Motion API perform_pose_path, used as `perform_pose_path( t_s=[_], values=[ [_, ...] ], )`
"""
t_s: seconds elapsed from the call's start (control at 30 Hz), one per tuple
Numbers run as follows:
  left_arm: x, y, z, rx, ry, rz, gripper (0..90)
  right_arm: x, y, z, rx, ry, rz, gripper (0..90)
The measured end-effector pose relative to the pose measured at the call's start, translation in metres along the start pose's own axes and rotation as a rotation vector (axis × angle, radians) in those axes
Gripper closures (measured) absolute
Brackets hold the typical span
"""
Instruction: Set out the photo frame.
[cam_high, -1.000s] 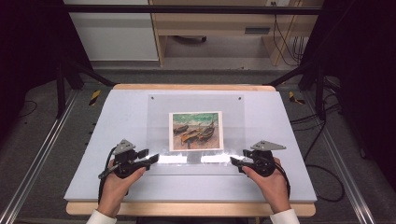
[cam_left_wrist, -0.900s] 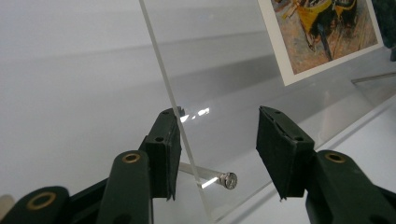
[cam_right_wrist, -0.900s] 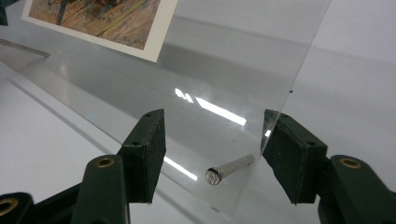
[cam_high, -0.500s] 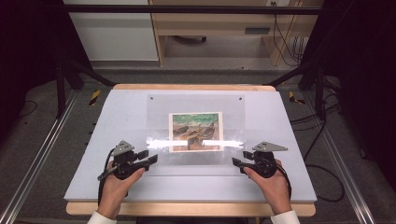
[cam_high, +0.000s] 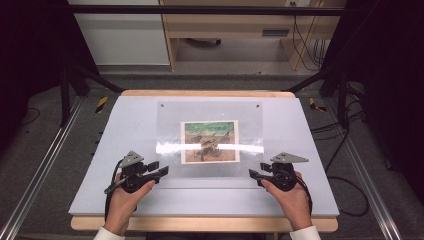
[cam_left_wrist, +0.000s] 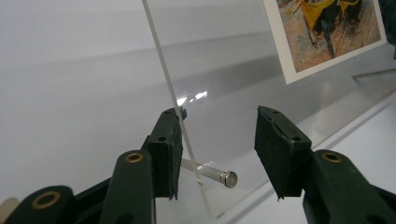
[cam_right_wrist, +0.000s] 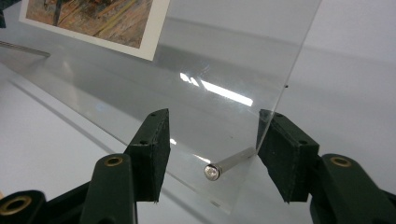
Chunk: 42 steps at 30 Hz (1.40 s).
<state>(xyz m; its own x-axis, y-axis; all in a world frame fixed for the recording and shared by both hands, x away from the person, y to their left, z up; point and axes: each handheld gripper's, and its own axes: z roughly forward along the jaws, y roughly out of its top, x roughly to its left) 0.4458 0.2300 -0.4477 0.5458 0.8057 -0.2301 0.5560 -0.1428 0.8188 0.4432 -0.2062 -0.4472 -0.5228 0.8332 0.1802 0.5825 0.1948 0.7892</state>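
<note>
A clear acrylic sheet (cam_high: 170, 125) lies over a small painting print (cam_high: 210, 141) of boats on the pale table (cam_high: 120, 135). My left gripper (cam_high: 162, 171) is open at the sheet's near left corner. In the left gripper view its jaws straddle the sheet's edge (cam_left_wrist: 161, 60) and a short metal pin (cam_left_wrist: 215, 175) at that corner. My right gripper (cam_high: 252, 174) is open at the near right corner. There the right gripper (cam_right_wrist: 212, 140) has its jaws on either side of another metal pin (cam_right_wrist: 229, 164). The sheet's near edge looks raised off the table.
A wooden strip (cam_high: 205, 93) runs along the table's far edge. Metal rails (cam_high: 45, 165) flank the table on both sides, and cables (cam_high: 345, 150) trail on the floor at the right. A cabinet (cam_high: 125, 35) and a wooden shelf stand beyond.
The bright glare band on the sheet has slid from the near edge up onto the print, so the sheet's tilt has changed. Both hands have stayed close to their corners.
</note>
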Motion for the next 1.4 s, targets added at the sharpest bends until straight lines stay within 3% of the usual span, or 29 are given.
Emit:
perform_pose_path(
  t_s=[0.63,0.8,1.4],
  values=[
    [-0.006,-0.007,-0.005,0.007,0.022,0.041,54.8,0.005,-0.008,-0.005,0.005,-0.019,0.002,50.8],
    [-0.002,-0.009,-0.007,-0.006,-0.004,-0.003,58.0,0.006,-0.009,-0.006,0.01,-0.026,-0.016,51.9],
    [-0.004,-0.014,-0.009,-0.001,-0.004,0.007,60.9,0.006,-0.014,-0.009,0.023,-0.02,-0.013,56.5]
  ],
)
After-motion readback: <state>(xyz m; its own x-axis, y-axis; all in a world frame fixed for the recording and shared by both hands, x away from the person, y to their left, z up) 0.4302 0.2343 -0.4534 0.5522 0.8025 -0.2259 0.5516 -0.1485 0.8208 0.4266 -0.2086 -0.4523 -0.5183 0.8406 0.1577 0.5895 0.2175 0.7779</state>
